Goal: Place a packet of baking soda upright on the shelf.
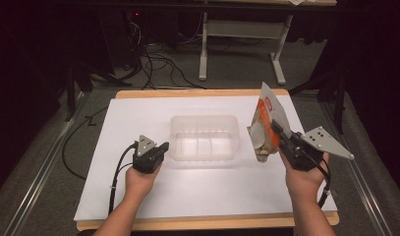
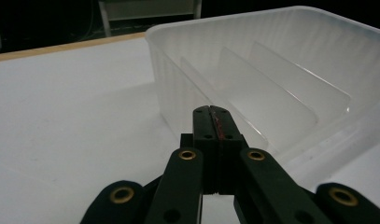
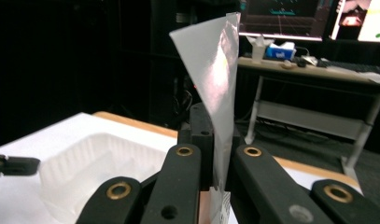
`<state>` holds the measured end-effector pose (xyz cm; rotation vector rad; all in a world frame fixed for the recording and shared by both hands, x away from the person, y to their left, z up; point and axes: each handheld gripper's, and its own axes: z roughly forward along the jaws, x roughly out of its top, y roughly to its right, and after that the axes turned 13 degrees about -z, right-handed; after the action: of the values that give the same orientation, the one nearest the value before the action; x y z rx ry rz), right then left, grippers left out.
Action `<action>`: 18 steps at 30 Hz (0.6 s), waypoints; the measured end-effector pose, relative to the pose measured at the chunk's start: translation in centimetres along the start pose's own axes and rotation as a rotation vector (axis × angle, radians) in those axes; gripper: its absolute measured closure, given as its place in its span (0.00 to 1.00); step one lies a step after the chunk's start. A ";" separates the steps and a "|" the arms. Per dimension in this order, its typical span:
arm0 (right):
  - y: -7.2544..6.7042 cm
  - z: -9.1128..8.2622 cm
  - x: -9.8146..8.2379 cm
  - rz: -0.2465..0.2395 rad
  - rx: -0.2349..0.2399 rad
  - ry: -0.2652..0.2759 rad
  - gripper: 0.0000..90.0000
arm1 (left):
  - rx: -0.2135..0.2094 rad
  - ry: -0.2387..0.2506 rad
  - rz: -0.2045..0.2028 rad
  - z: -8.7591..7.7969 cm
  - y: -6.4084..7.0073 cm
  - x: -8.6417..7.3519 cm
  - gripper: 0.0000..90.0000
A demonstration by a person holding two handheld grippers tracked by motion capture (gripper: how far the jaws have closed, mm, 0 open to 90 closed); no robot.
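At the right of the high view, your right gripper (image 1: 278, 133) pinches a snack bag (image 1: 266, 125) and holds it off the table, the bag standing roughly upright just right of the clear plastic tub (image 1: 203, 137). From the right gripper view, the jaws press together on the bag's pale plastic (image 3: 215, 70), whose corner rises toward the top middle of the frame, with the tub (image 3: 99, 163) at lower left. Left of centre in the high view, your left gripper (image 1: 160, 150) rests low over the white table (image 1: 138, 118), just beside the tub's left wall. Its jaws are pressed together with nothing between them; in the left gripper view their tips (image 2: 212, 116) sit against the near corner of the tub (image 2: 271, 70), whose inner dividers cross the frame's right half.
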<state>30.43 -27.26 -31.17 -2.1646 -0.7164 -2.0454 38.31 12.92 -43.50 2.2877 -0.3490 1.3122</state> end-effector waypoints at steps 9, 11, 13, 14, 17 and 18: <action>-2.1 2.6 1.8 -0.010 0.055 0.024 1.00 | 0.052 0.019 -0.027 -1.3 -2.4 0.0 0.68; -2.7 3.3 1.9 -0.010 0.070 0.021 1.00 | 0.057 0.016 -0.027 -1.5 -2.6 0.0 0.60; -3.5 4.4 1.8 -0.008 0.086 0.020 1.00 | 0.044 0.012 -0.048 -1.6 -3.0 0.1 0.55; -3.5 4.4 1.8 -0.008 0.086 0.020 1.00 | 0.044 0.012 -0.048 -1.6 -3.0 0.1 0.54; -4.5 5.7 1.6 -0.002 0.104 0.018 1.00 | 0.036 0.002 -0.042 -1.7 -3.2 0.1 0.52; -4.7 6.0 1.6 0.002 0.108 0.014 1.00 | 0.036 0.002 -0.042 -1.7 -3.2 0.1 0.52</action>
<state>34.16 -20.41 -31.48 -2.0900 -0.8035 -1.9695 38.53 16.50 -43.60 2.3101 -0.2779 1.3100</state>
